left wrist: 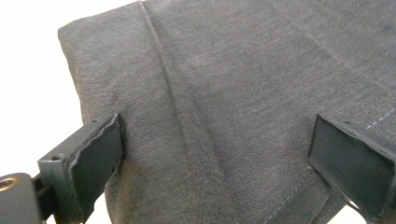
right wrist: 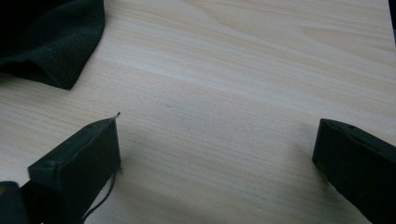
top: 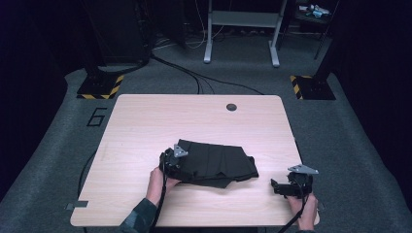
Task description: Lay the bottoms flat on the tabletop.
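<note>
Pale wood-grain table (top: pixel 145 116), folded woven cloth (top: pixel 218 162)

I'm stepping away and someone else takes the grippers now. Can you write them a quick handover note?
Left gripper: open, jaws astride the left edge of the dark cloth, not clamped.
Right gripper: open, over bare table near the front right corner, apart from the cloth.
Cloth: lies partly folded at the table's middle front.
Done: some folds appear in.
Left: probably grip the left edge and finish folding.
</note>
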A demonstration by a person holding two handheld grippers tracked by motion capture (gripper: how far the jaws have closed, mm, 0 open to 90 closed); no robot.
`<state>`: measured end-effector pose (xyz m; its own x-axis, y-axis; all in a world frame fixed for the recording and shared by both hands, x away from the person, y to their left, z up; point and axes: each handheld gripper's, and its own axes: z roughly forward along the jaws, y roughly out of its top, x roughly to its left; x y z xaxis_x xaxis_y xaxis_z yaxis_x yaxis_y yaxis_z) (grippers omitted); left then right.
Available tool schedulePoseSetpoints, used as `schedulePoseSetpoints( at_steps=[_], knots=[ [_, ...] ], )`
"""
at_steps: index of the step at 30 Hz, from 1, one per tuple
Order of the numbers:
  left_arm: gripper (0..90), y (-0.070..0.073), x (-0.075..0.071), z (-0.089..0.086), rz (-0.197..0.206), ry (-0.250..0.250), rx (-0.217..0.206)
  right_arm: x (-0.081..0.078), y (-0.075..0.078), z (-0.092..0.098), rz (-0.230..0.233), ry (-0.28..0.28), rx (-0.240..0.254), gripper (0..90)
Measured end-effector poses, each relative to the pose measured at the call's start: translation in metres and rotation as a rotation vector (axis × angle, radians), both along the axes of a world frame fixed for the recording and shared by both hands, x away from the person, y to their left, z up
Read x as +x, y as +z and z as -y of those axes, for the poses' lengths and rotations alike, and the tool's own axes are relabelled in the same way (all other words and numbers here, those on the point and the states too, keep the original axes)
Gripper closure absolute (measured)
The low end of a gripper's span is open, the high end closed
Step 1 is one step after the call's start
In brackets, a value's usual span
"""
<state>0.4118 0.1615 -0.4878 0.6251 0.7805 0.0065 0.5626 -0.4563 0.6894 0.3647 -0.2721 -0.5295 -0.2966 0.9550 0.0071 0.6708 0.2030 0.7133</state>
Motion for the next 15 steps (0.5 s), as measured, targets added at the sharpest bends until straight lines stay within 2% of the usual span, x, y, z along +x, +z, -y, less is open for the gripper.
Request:
schedulePoseSetpoints(
  at_steps=[2, 4, 6, 8, 10, 11, 12, 14, 15],
  knots=[
    [0.8, 0.007, -0.002, -0.002, 0.01, 0.007, 0.004, 0.0, 0.0, 0.0, 0.0, 0.0, 0.0, 0.3],
    [0.0, 0.015, -0.005, -0.002, 0.04, 0.011, 0.002, 0.0, 0.0, 0.0, -0.001, 0.0, 0.001, 0.3],
    [0.0, 0.027, -0.007, -0.002, 0.059, 0.003, -0.013, 0.0, 0.0, 0.0, -0.001, 0.0, 0.001, 0.3],
    [0.0, 0.03, -0.007, -0.001, 0.071, 0.001, -0.015, 0.0, 0.0, 0.0, 0.0, 0.001, 0.001, 0.3],
    [0.0, 0.035, -0.007, 0.006, 0.075, -0.026, -0.014, 0.0, 0.0, 0.0, -0.001, 0.002, 0.0, 0.4],
    [0.0, 0.037, -0.008, 0.017, 0.075, -0.061, -0.01, 0.0, 0.0, 0.0, -0.001, 0.002, 0.001, 0.4],
    [0.0, 0.037, -0.008, 0.017, 0.075, -0.061, -0.01, 0.0, 0.0, 0.0, -0.001, 0.002, 0.001, 0.4],
    [0.0, 0.035, -0.01, 0.03, 0.071, -0.092, -0.011, 0.0, 0.0, 0.0, 0.0, 0.002, 0.001, 0.4],
    [0.0, 0.031, -0.01, 0.044, 0.061, -0.139, 0.002, 0.0, 0.0, 0.0, 0.0, 0.003, 0.001, 0.5]
  ],
)
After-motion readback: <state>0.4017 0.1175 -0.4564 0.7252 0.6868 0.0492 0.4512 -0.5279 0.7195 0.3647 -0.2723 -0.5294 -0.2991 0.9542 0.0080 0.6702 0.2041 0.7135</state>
